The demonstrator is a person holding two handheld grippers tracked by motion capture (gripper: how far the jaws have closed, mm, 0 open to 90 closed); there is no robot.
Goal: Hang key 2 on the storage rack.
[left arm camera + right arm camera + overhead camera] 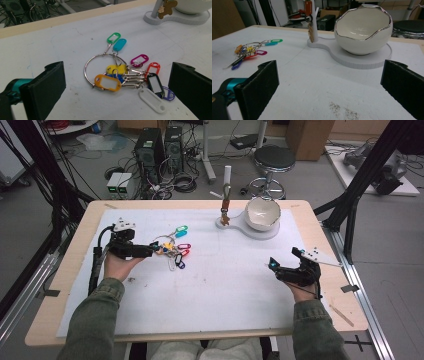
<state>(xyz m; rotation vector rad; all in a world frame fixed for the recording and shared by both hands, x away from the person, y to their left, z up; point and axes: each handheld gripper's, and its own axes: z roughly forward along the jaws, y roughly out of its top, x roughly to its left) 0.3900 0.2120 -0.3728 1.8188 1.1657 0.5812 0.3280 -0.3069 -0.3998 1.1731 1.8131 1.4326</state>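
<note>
The open left hand-held gripper (117, 87) approaches the key-tag ring (105, 67) near the worktop's left edge; next, close on it. The right hand-held gripper (329, 85) waits open.

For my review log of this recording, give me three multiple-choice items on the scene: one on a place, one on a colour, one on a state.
1. Where does the metal key ring with coloured plastic tags lie?
A. In the bowl
B. On the white table sheet before the left gripper
C. On the floor

2. Which tag colour sits beside the teal tag, farthest from the left gripper?
A. Green
B. Brown
C. Grey

3. How do the right gripper's jaws stand?
A. Shut on the ring
B. Shut on nothing
C. Open

B: the ring lies flat on the sheet between the left jaws.
A: the green tag adjoins the teal one.
C: the black jaws stand wide apart.
</note>
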